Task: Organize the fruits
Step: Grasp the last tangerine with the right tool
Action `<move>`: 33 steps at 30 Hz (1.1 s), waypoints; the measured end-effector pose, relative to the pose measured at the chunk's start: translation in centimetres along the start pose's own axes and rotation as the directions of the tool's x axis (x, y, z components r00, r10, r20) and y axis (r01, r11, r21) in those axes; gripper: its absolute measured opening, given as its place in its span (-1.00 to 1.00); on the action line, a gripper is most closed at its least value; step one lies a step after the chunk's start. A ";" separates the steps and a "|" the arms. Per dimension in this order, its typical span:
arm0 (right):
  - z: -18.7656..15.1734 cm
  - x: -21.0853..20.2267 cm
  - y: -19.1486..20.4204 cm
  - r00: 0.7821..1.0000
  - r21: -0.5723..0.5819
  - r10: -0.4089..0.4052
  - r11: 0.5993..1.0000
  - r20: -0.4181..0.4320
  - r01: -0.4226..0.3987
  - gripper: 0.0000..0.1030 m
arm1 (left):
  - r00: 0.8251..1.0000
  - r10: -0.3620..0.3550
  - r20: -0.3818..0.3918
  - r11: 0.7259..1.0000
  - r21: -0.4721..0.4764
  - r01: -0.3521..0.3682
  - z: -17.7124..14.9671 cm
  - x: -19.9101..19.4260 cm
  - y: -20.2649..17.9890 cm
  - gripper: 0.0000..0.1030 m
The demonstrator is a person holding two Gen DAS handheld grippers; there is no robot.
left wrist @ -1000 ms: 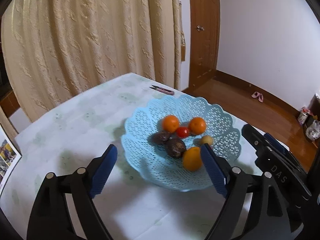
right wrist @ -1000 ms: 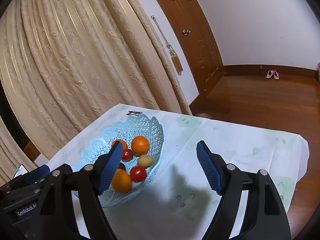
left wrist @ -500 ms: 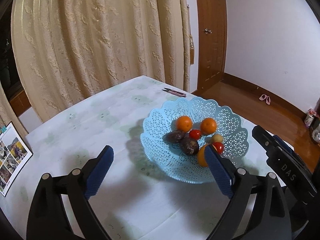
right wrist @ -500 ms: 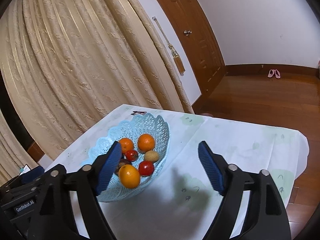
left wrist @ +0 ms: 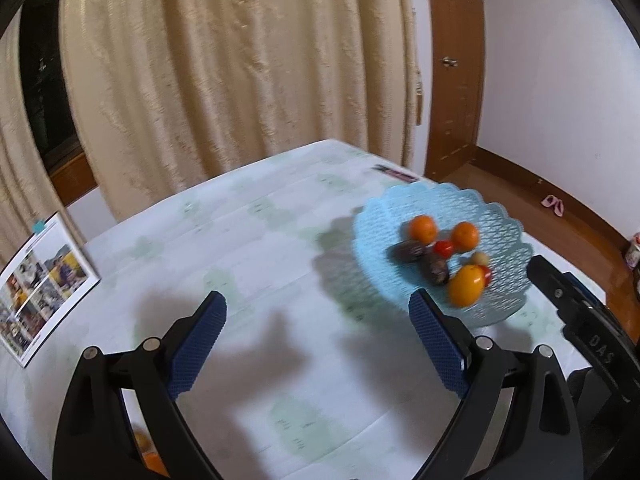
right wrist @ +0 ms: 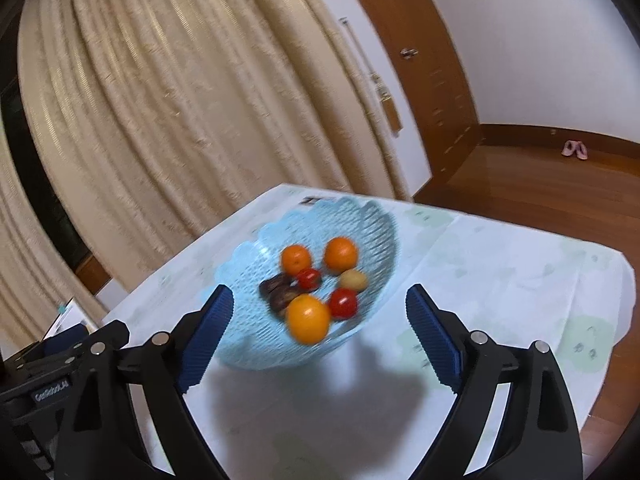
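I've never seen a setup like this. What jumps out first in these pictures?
The pale blue lattice basket on the table's light cloth draws the eye, with its oranges, red tomatoes and dark fruits; the largest orange fruit lies nearest the camera. Framing the bottom of that view is the right gripper, its blue-padded jaws opening with nothing between them. Behind hangs a cream curtain.

The basket (right wrist: 248, 320) looks like pale blue openwork plastic, kinda lacy. The table (left wrist: 248, 240) has a matt white cloth with faint green print. The orange (right wrist: 308, 319) is smooth and glossy. Curtain (left wrist: 240, 72) is heavy textured beige fabric, door (right wrist: 420, 80) and floor (right wrist: 540, 184) are polished wood.
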State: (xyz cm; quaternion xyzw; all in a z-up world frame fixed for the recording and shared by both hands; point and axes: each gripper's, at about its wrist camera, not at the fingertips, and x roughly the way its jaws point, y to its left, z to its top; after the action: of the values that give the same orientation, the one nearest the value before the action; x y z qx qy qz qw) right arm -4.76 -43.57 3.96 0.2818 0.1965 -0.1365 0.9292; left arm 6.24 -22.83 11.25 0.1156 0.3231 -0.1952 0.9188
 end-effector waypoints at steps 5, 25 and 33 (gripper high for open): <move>-1.4 0.4 2.6 0.997 -0.074 0.057 0.995 -0.058 -0.061 0.74 | 0.999 0.044 -0.031 0.997 -0.059 -0.045 -1.6 -0.5 4.0 0.79; -10.9 1.5 15.8 0.870 -0.305 0.268 0.860 -0.414 -0.410 0.74 | 0.977 0.163 -0.138 0.923 -0.328 -0.200 -8.6 -3.4 18.2 0.79; -14.4 1.5 20.8 0.780 -0.346 0.303 0.767 -0.547 -0.540 0.74 | 0.971 0.187 -0.147 0.895 -0.382 -0.230 -10.6 -4.3 20.7 0.79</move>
State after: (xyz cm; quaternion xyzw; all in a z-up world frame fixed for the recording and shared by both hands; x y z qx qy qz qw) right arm -0.02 -18.74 2.09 0.1016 0.3677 0.2070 0.9009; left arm 6.32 0.54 7.66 -0.0285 0.3903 -0.0197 0.9200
